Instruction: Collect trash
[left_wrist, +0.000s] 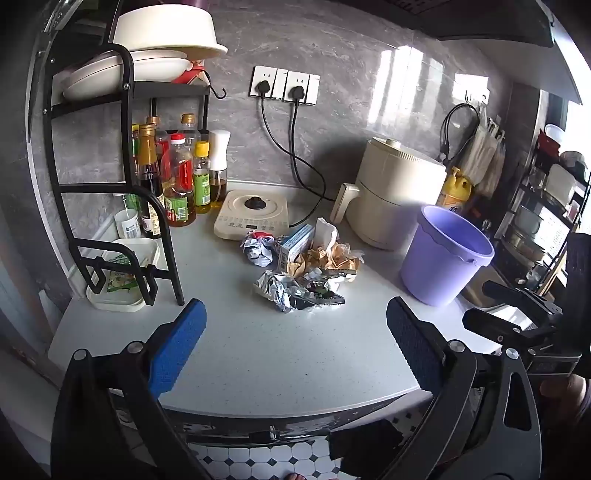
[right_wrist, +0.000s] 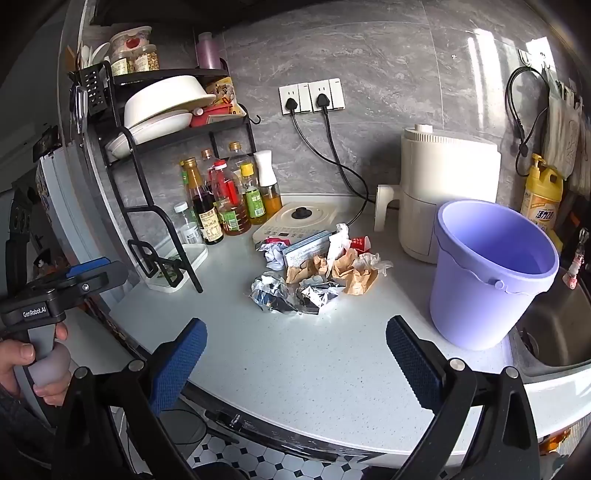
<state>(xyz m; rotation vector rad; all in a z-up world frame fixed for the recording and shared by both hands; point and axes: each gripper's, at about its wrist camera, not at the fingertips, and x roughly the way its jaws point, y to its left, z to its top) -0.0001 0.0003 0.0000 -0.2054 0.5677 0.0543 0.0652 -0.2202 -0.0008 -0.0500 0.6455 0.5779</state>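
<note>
Trash (right_wrist: 314, 273) is not yet collected; it lies in one heap in the middle of the bench (right_wrist: 295, 369). Both tongs, the left (left_wrist: 295, 354) and the right (right_wrist: 295, 363), are wide open and hold nothing, near the front edge of the bench. From the right tongs the crumpled foil (right_wrist: 271, 297) is at 12 o'clock, the brown paper (right_wrist: 351, 273) behind it, and the purple bucket (right_wrist: 491, 273) at 2 o'clock. I judge the first pick is starting: close on the foil, then carry it to the bucket.
</note>
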